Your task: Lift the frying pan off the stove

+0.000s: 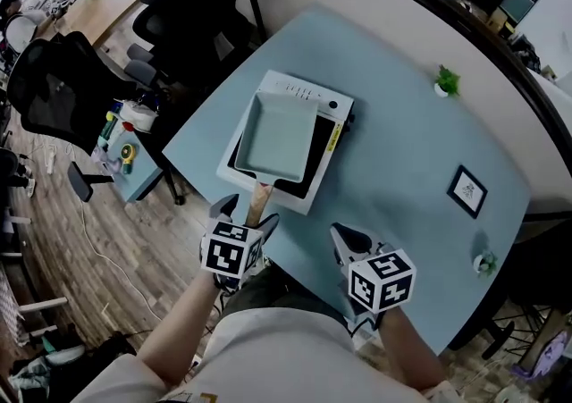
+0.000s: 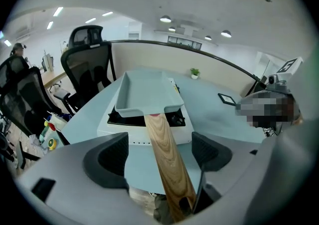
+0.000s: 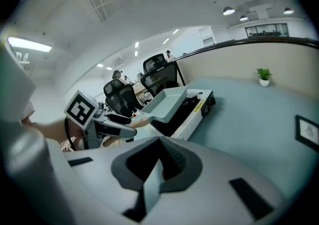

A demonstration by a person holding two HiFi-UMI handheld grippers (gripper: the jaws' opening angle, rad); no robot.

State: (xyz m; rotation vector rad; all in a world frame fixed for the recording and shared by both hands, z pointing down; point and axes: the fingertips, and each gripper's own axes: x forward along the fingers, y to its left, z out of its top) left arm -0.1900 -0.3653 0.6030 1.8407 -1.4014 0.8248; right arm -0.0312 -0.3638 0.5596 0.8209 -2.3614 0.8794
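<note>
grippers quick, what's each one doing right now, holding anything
Left gripper: open, jaws apart on either side of the frying pan's wooden handle, not clamped on it.
Right gripper: shut, jaws together, holding nothing.

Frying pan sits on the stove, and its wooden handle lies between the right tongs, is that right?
Not quite. The frying pan sits on the stove, but its wooden handle lies between the open left tongs, not the right tongs, which are shut on nothing. The left gripper view shows it.
</note>
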